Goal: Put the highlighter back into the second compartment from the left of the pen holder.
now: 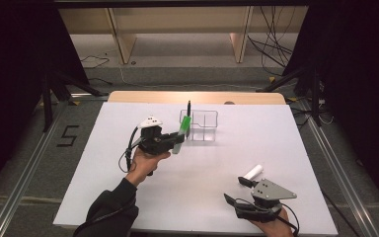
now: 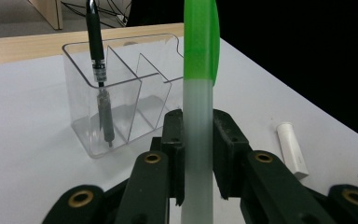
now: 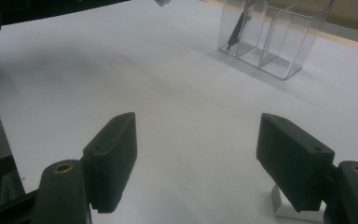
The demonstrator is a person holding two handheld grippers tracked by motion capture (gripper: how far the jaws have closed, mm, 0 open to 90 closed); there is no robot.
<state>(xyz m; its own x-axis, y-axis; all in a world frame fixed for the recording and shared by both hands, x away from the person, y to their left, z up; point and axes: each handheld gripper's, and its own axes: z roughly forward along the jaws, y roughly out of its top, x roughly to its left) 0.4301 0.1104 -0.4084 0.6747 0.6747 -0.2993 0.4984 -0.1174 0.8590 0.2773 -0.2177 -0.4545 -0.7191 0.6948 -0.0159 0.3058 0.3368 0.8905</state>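
My left gripper (image 1: 176, 140) is shut on a marker (image 1: 184, 126) with a frosted barrel and a green cap, held tilted just in front of a clear divided organizer (image 1: 209, 123). In the left gripper view the marker (image 2: 198, 116) stands upright between the pads of the left gripper (image 2: 198, 154). A black pen (image 2: 98, 60) stands in the organizer's (image 2: 135, 107) left compartment. My right gripper (image 1: 234, 189) is open near the front right of the table, beside a short white cylinder (image 1: 252, 172). In the right gripper view the right gripper (image 3: 198, 158) has nothing between its pads, and the white cylinder (image 3: 284, 207) lies behind the right jaw.
The white table top (image 1: 128, 187) has a wooden far edge (image 1: 197, 97). Dark curtains, stand legs and cables sit beyond the table. The organizer (image 3: 279, 42) is far ahead of the right gripper, with open table between them.
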